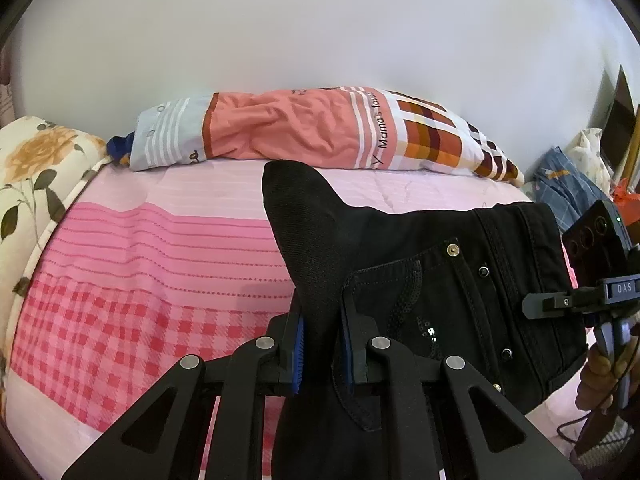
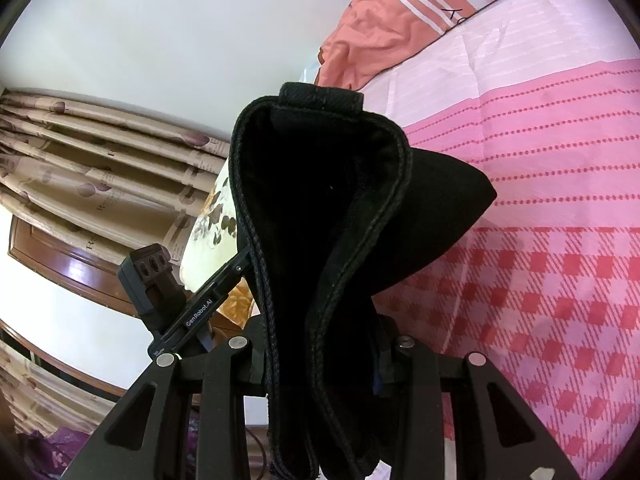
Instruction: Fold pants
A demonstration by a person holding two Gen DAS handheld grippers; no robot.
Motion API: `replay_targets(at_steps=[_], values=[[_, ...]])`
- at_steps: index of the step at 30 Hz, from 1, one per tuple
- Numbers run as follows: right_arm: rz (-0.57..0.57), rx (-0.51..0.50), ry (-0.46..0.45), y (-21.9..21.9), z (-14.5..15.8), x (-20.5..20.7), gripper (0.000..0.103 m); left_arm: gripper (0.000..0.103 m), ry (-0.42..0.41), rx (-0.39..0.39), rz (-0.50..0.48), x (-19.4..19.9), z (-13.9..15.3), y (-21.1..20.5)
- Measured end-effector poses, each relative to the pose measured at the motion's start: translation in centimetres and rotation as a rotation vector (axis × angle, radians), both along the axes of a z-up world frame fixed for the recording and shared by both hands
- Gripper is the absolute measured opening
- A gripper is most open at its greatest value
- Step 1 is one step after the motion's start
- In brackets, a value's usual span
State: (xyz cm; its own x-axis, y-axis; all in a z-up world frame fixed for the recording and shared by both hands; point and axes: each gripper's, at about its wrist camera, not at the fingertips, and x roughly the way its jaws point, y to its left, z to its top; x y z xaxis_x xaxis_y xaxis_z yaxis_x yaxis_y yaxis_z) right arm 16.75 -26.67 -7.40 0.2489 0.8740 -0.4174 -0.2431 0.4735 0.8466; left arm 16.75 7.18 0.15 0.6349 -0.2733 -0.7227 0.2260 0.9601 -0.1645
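Observation:
The black pants [image 1: 436, 280] are held up above the pink bed, waistband stretched between my two grippers. My left gripper [image 1: 322, 350] is shut on one end of the waistband, a fold of black cloth standing up between its blue-padded fingers [image 1: 298, 354]. The studded, sequined pocket side faces this camera. My right gripper [image 2: 320, 364] is shut on the other end of the pants [image 2: 320, 208], whose stitched waistband fills that view and hides the fingertips. The right gripper also shows at the right edge of the left wrist view [image 1: 576, 300].
A pink striped and checked bedspread [image 1: 160, 264] lies below. A long orange and plaid bolster [image 1: 304, 132] lies along the white wall. A floral pillow [image 1: 36, 160] sits at the left, clothes [image 1: 568, 184] are piled at the right. Curtains [image 2: 100, 168] hang beyond the bed.

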Motion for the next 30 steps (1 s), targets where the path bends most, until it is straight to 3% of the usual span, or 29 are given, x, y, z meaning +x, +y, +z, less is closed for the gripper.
replay_targets(at_steps=[19, 30], values=[[0.027, 0.015, -0.004, 3.5, 0.0, 3.0, 0.033, 0.016, -0.015, 0.010, 0.048, 3.1, 0.1, 3.5], [0.045, 0.019, -0.024, 6.1, 0.6, 6.8, 0.033, 0.015, -0.037, 0.024, 0.079, 6.0, 0.5, 5.6]])
